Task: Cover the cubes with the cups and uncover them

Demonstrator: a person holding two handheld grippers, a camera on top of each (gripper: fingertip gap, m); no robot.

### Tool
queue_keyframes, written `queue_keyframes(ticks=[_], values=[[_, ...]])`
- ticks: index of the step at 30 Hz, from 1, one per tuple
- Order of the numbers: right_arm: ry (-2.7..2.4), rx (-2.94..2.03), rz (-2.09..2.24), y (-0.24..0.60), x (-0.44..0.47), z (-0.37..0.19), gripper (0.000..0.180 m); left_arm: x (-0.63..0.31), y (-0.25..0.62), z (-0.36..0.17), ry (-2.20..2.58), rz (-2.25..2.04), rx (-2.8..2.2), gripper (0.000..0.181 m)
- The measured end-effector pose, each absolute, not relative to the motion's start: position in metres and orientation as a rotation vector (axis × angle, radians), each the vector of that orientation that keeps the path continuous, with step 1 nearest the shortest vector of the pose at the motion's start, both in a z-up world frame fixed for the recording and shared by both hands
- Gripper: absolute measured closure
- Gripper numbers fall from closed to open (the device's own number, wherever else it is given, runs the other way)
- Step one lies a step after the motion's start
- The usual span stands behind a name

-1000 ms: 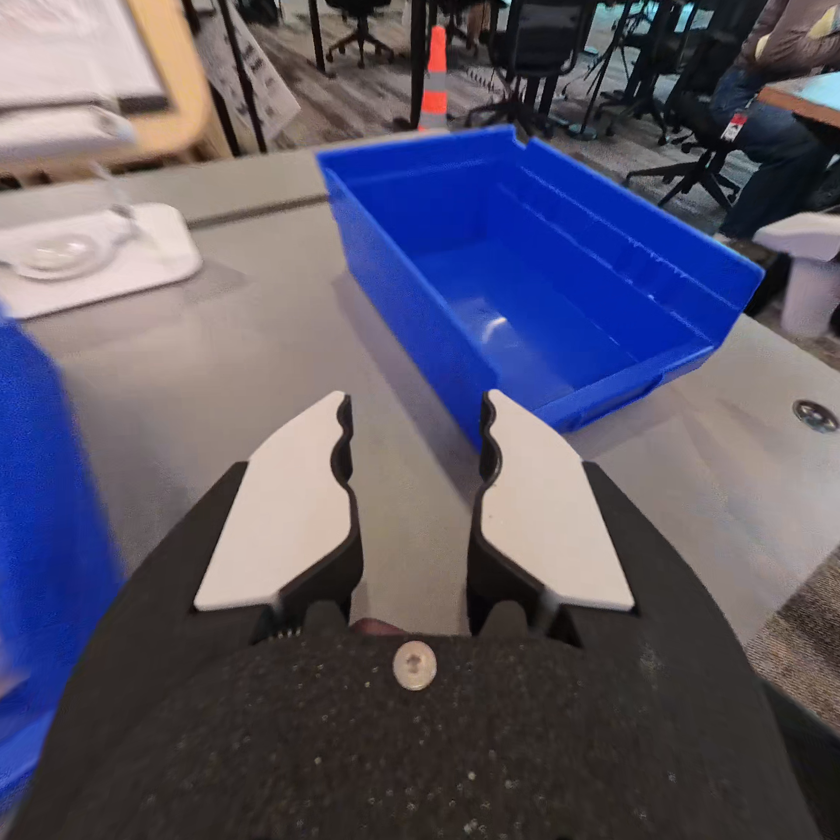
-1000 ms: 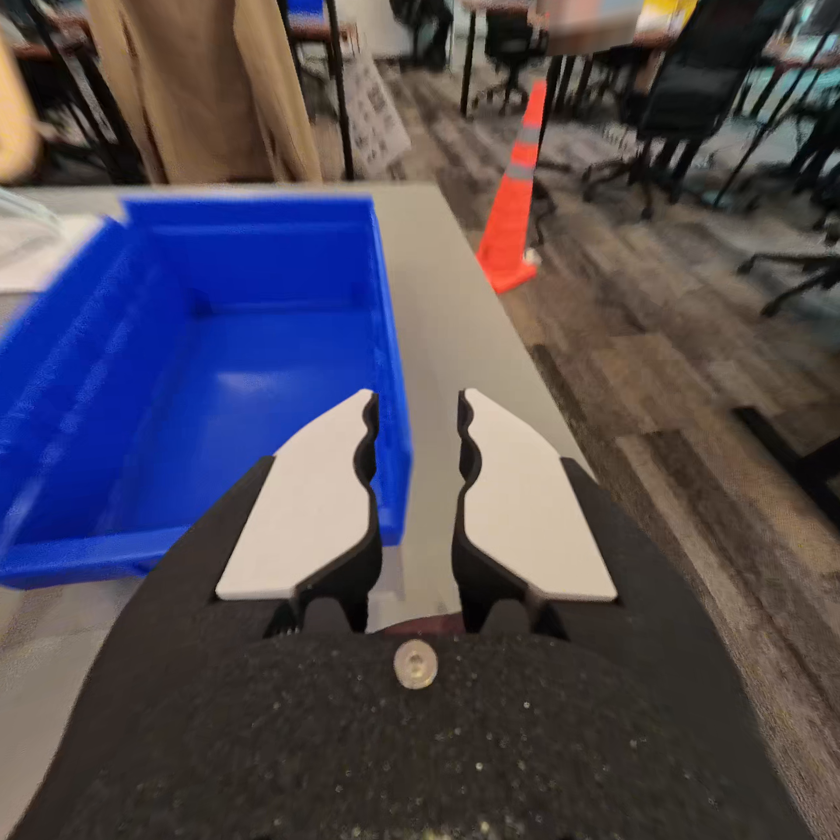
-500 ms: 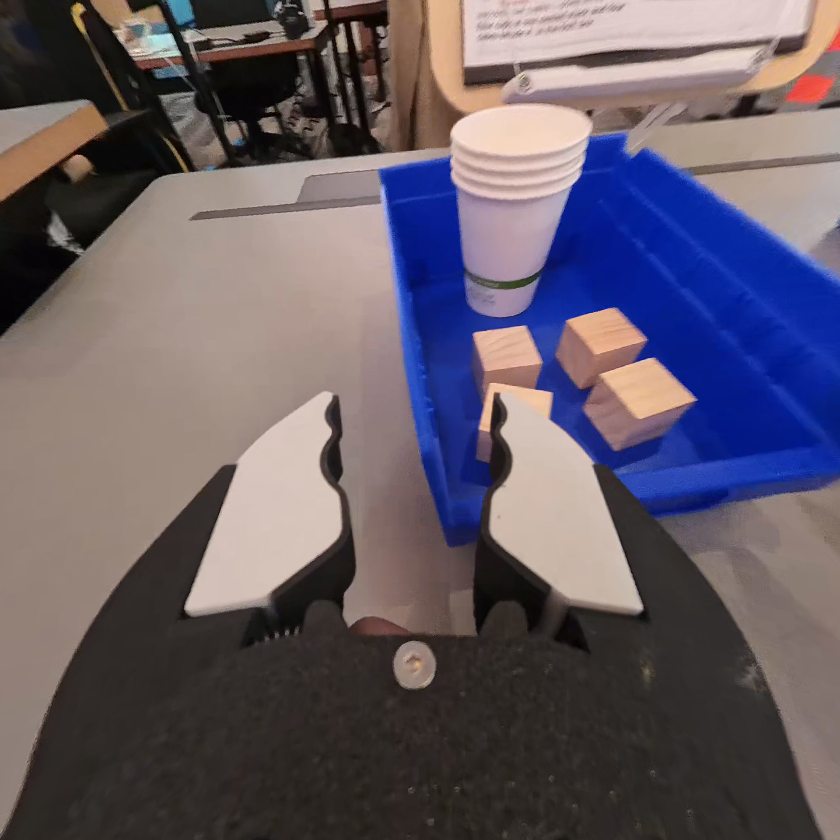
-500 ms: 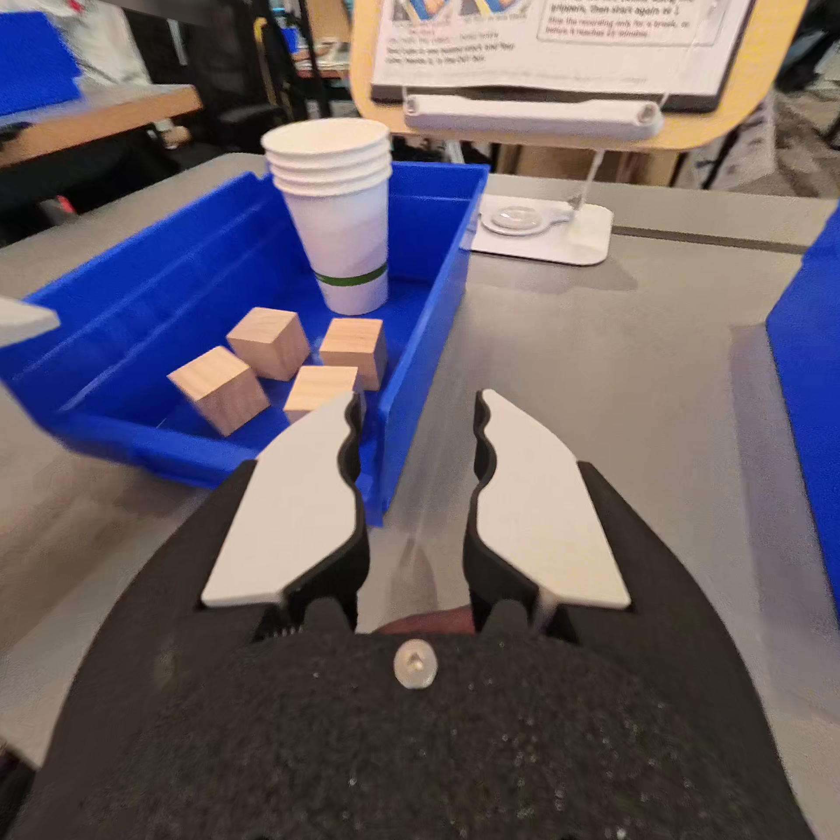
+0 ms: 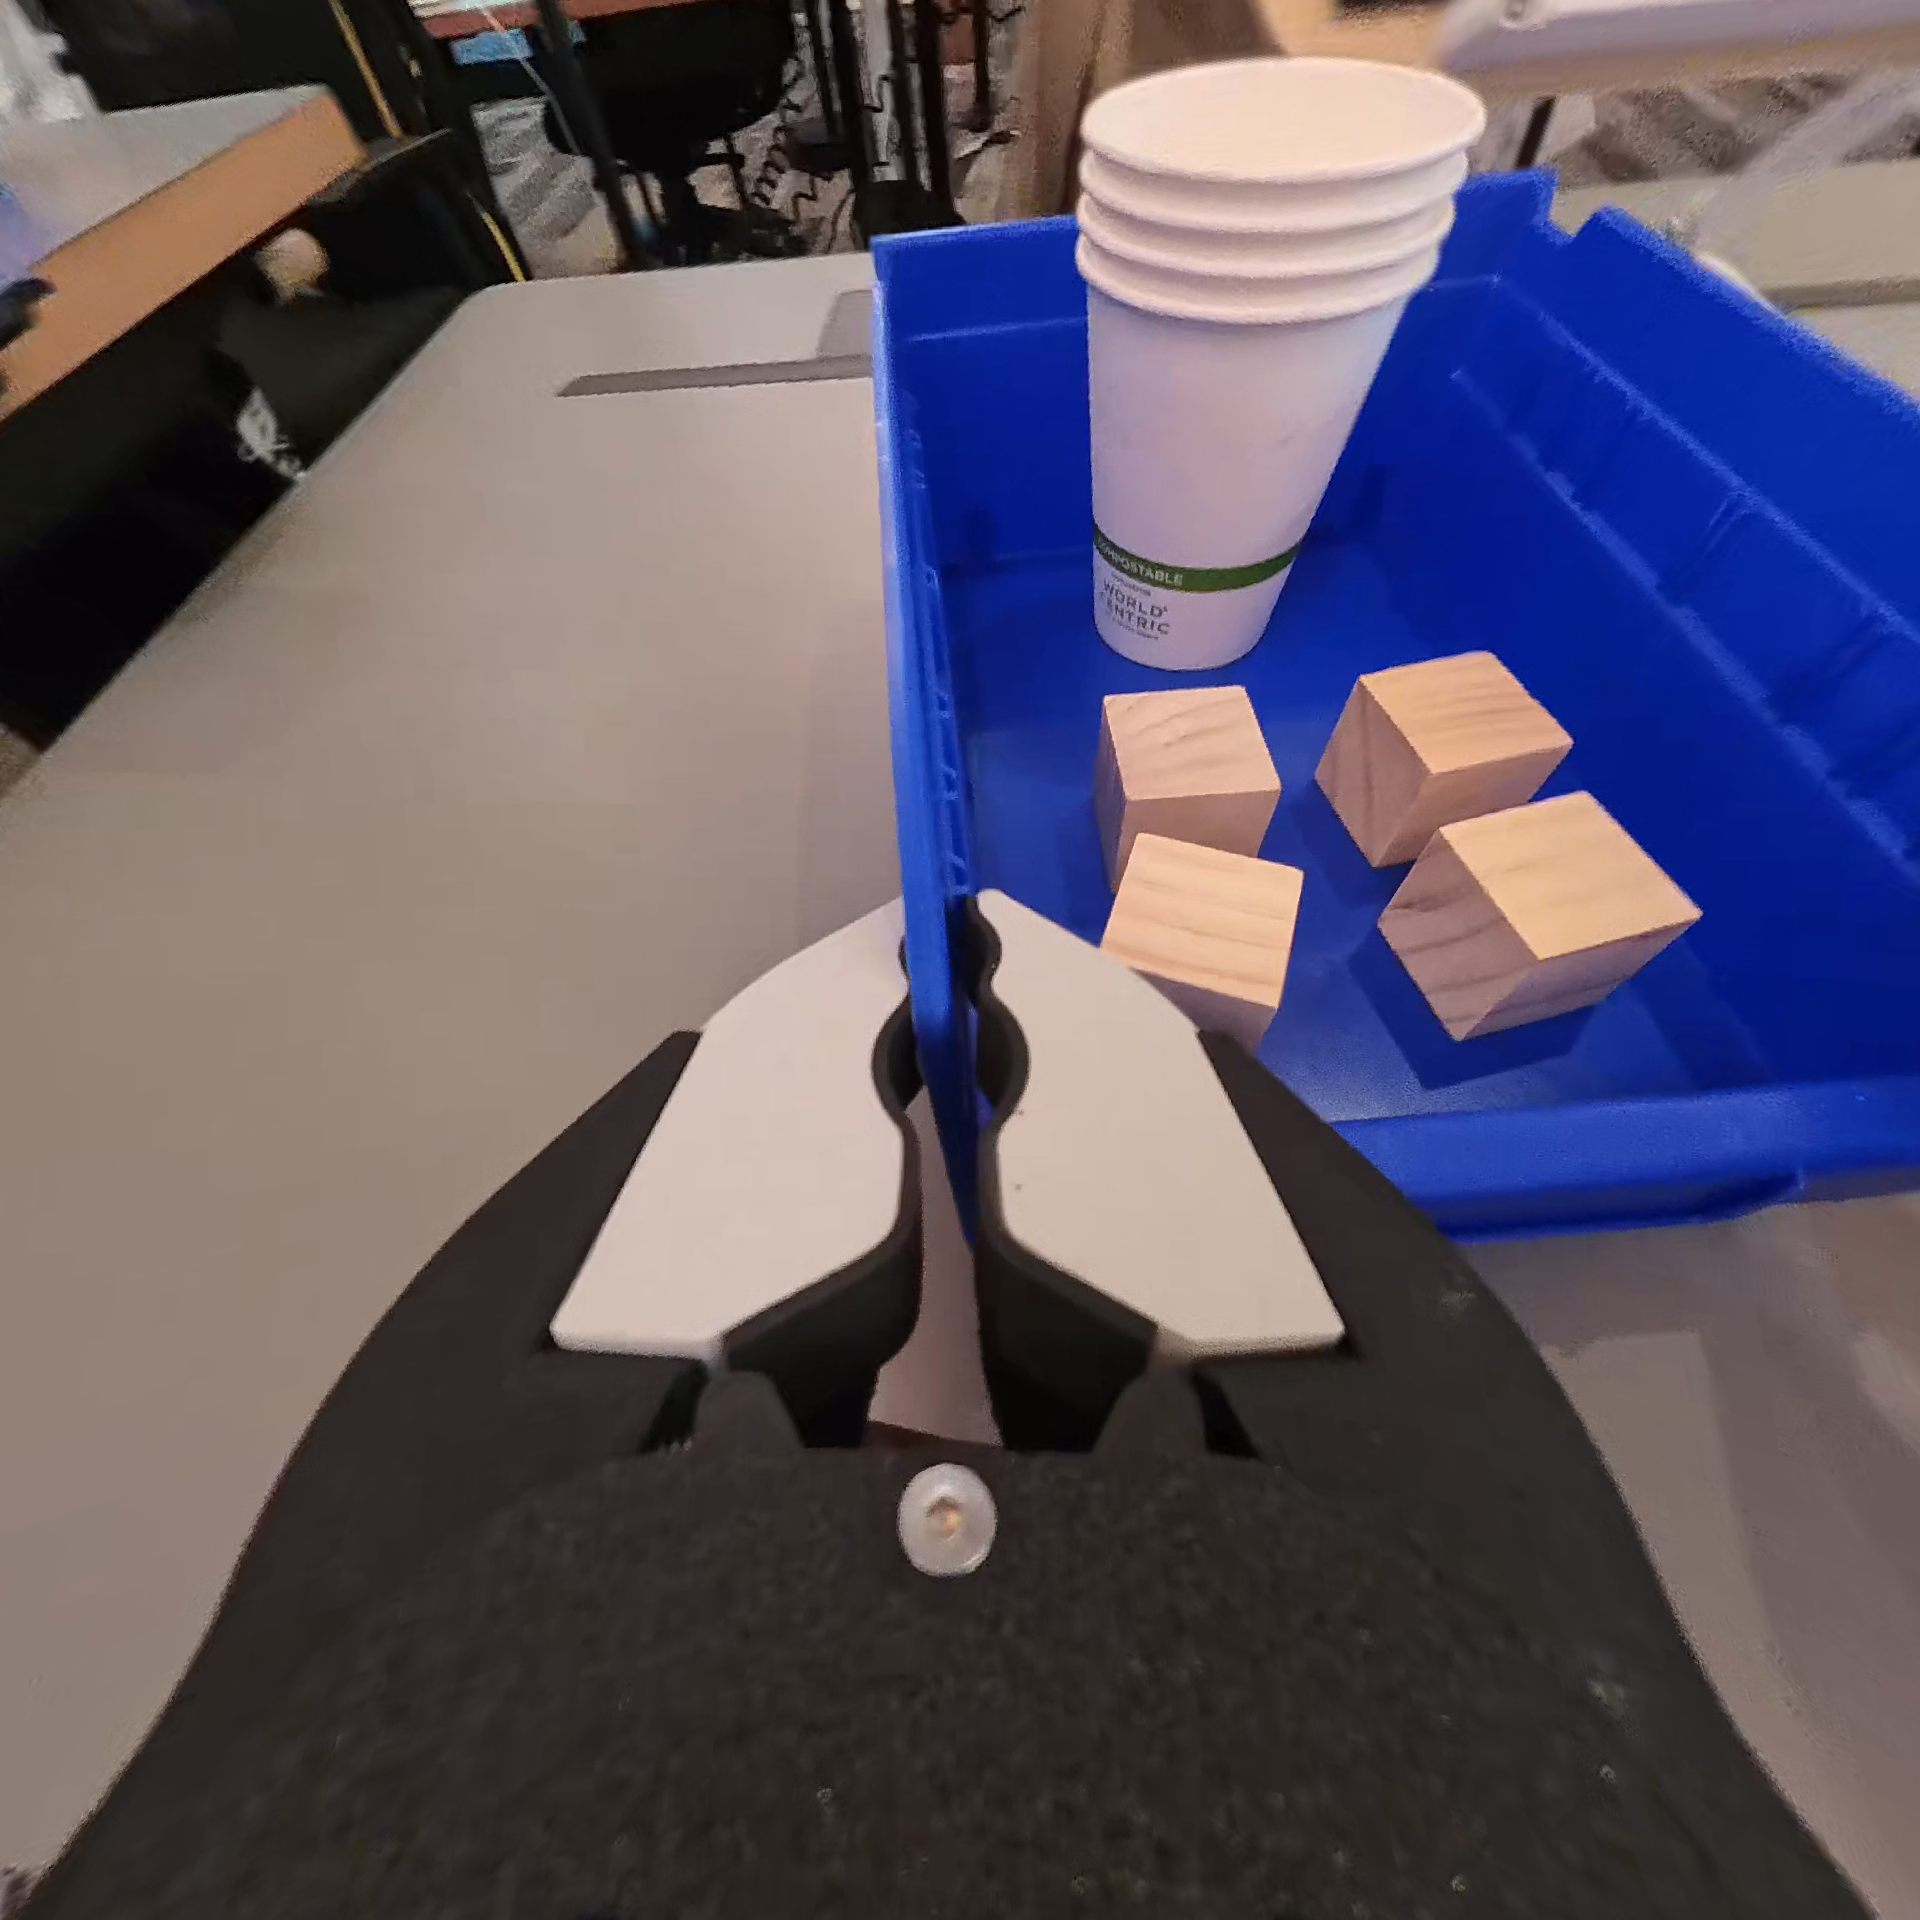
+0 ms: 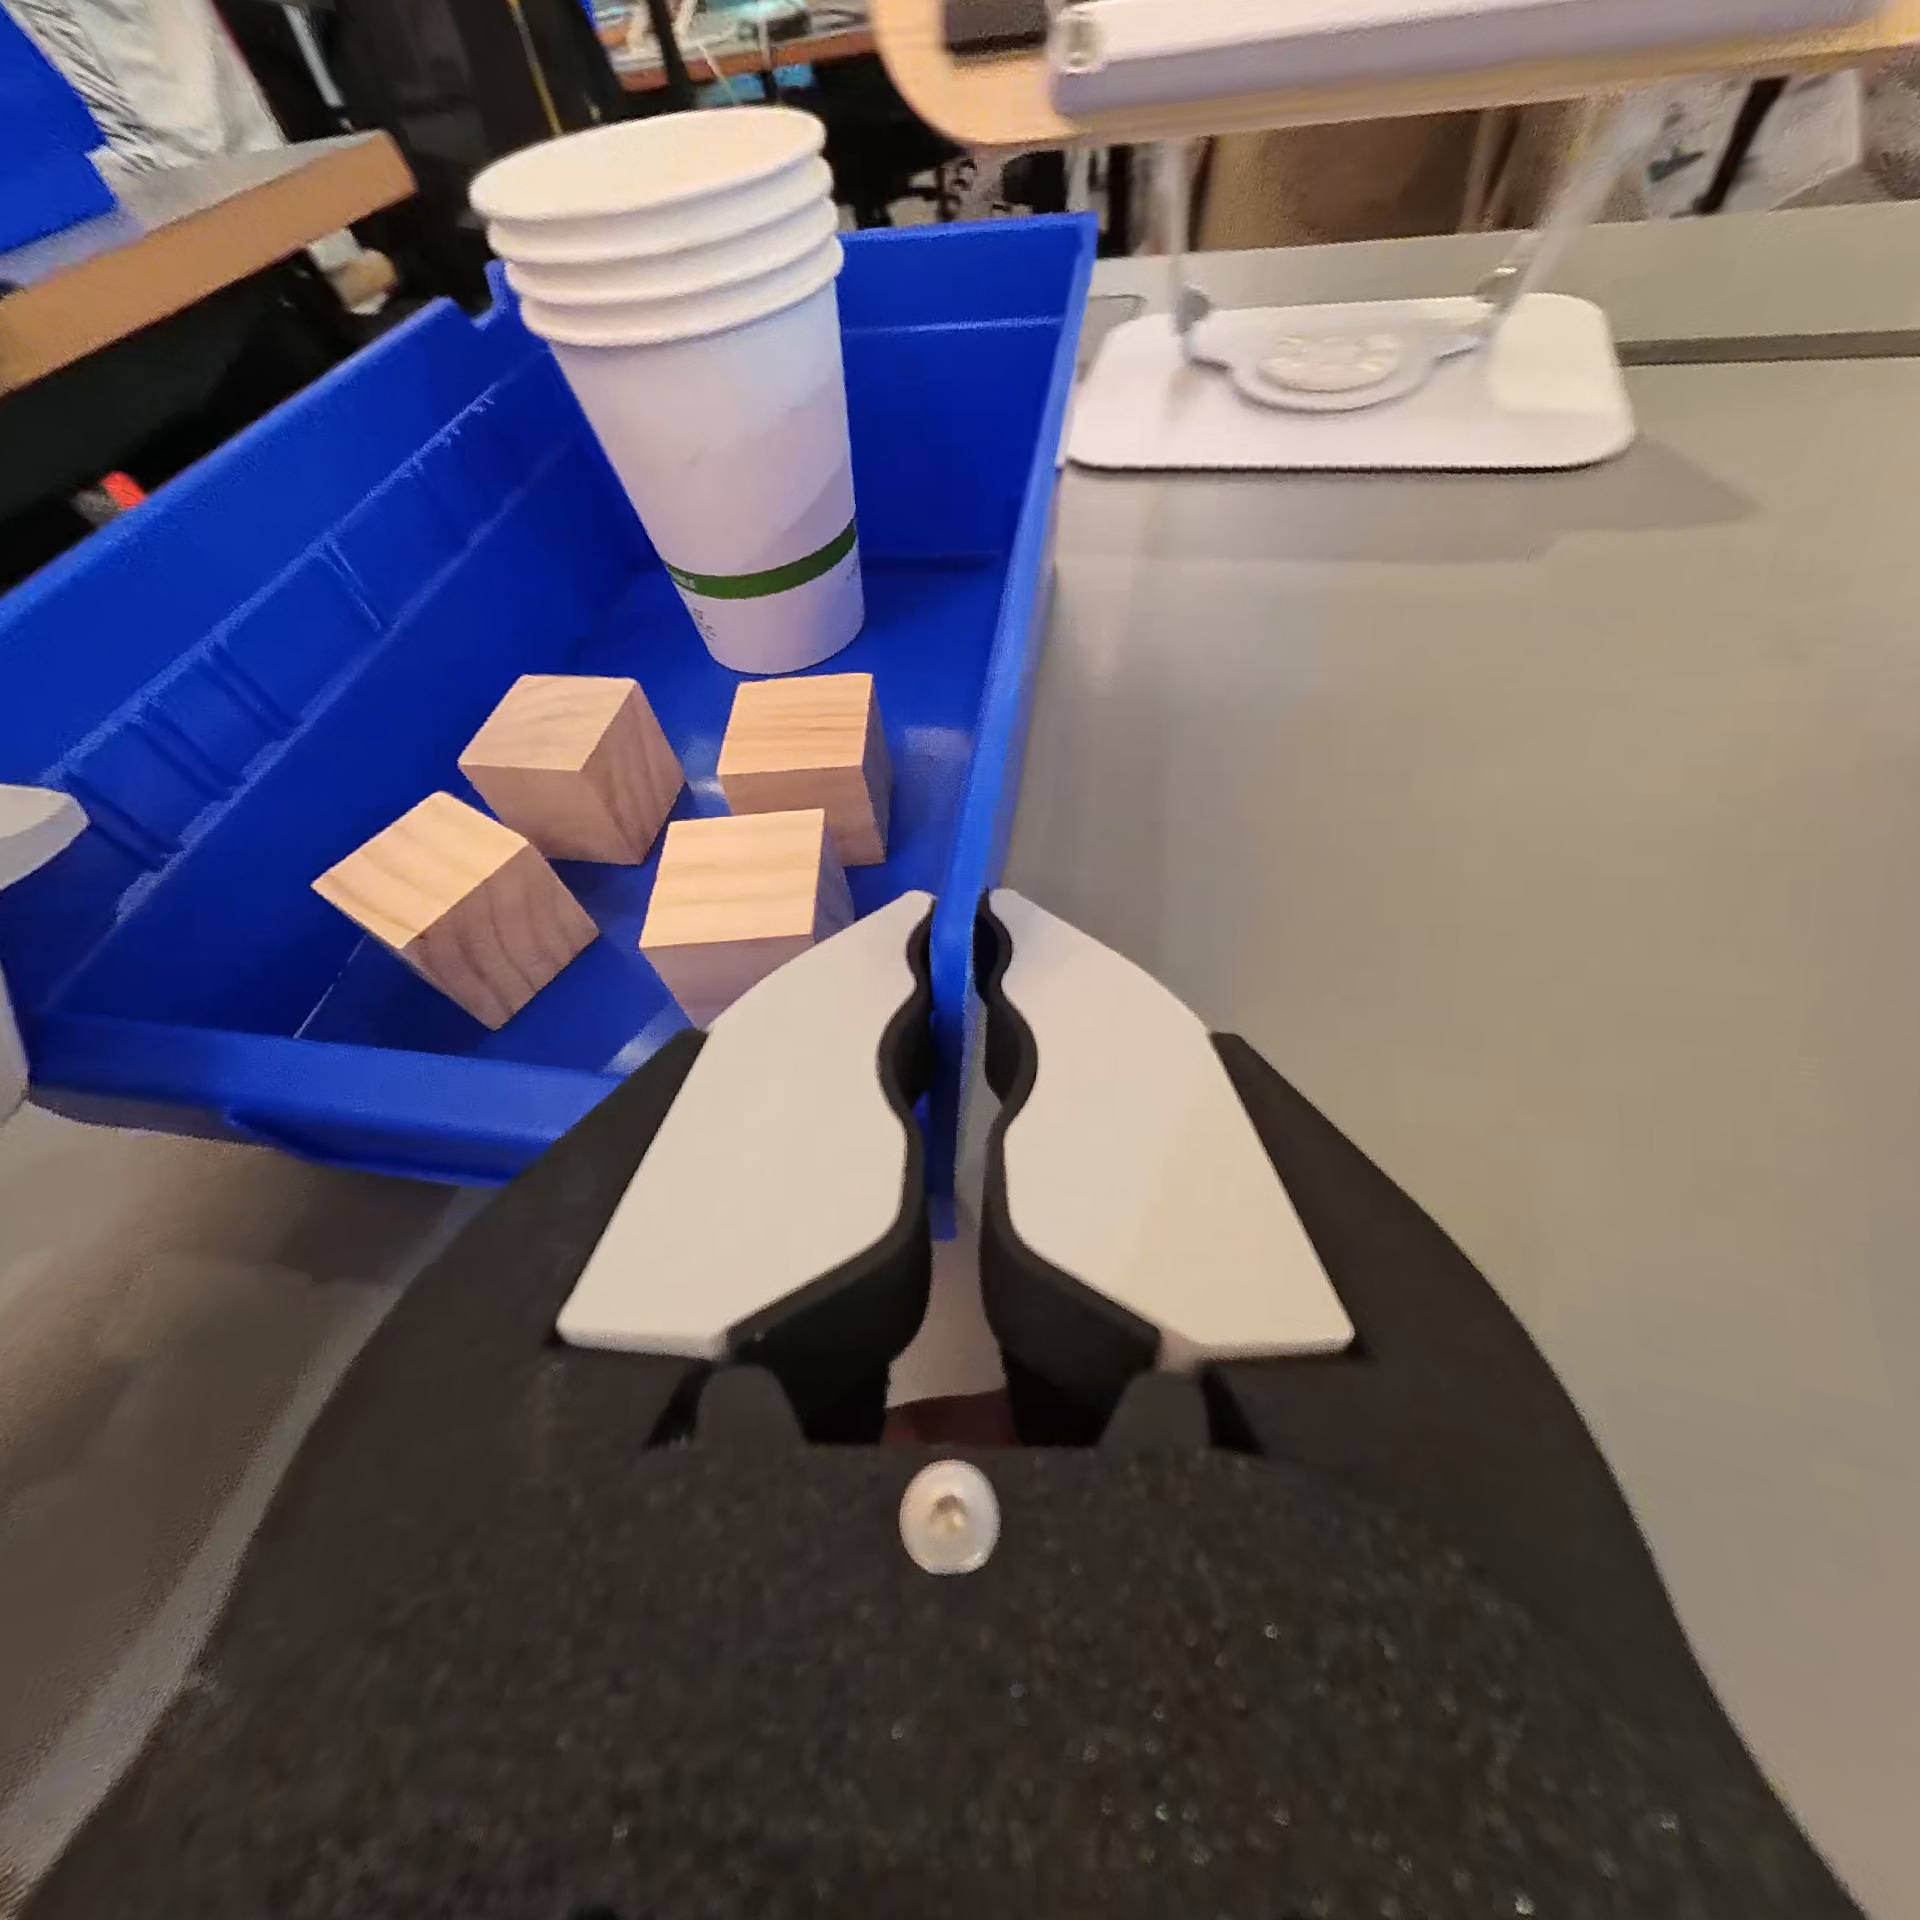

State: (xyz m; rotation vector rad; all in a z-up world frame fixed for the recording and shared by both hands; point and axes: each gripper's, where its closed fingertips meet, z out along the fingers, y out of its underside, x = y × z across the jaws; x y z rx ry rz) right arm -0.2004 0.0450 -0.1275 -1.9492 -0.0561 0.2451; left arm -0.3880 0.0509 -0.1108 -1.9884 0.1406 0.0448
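Jaws: your left gripper (image 5: 940,930) and right gripper (image 6: 956,904) pinch opposite blue bin (image 5: 1662,499) walls | risk: uneven lifting could topple stacked cups (image 5: 1247,343) onto cubes (image 5: 1184,769).

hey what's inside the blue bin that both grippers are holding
Inside the blue bin stand a stack of white paper cups and four wooden cubes, all uncovered. The nearest cube is partly hidden by the right gripper.

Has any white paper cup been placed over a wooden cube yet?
No: the white paper cups stand stacked, mouths up, in the blue plastic bin, and all four wooden cubes lie uncovered.
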Motion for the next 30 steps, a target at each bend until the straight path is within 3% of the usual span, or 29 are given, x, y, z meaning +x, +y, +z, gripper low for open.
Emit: queue_keyframes(ticks=[9,20,22,25,30], values=[[-0.14,-1.943,0.255,0.073,-0.347,-0.129,0.172,-0.532,0.094,-0.103,0.081,0.027,-1.991,0.178],[-0.114,-1.92,0.29,0.086,-0.391,-0.127,0.164,-0.577,0.121,-0.119,0.06,-0.138,-1.967,0.176],[-0.176,-1.912,0.318,0.085,-0.392,-0.126,0.159,-0.58,0.122,-0.119,0.025,-0.106,-1.97,0.17],[-0.224,-1.869,0.332,0.077,-0.37,-0.116,0.12,-0.588,0.112,-0.101,-0.028,0.028,-1.922,0.144],[-0.464,-1.705,0.563,0.005,-0.331,-0.069,0.116,-0.555,0.073,-0.025,-0.03,0.133,-1.727,0.134]])
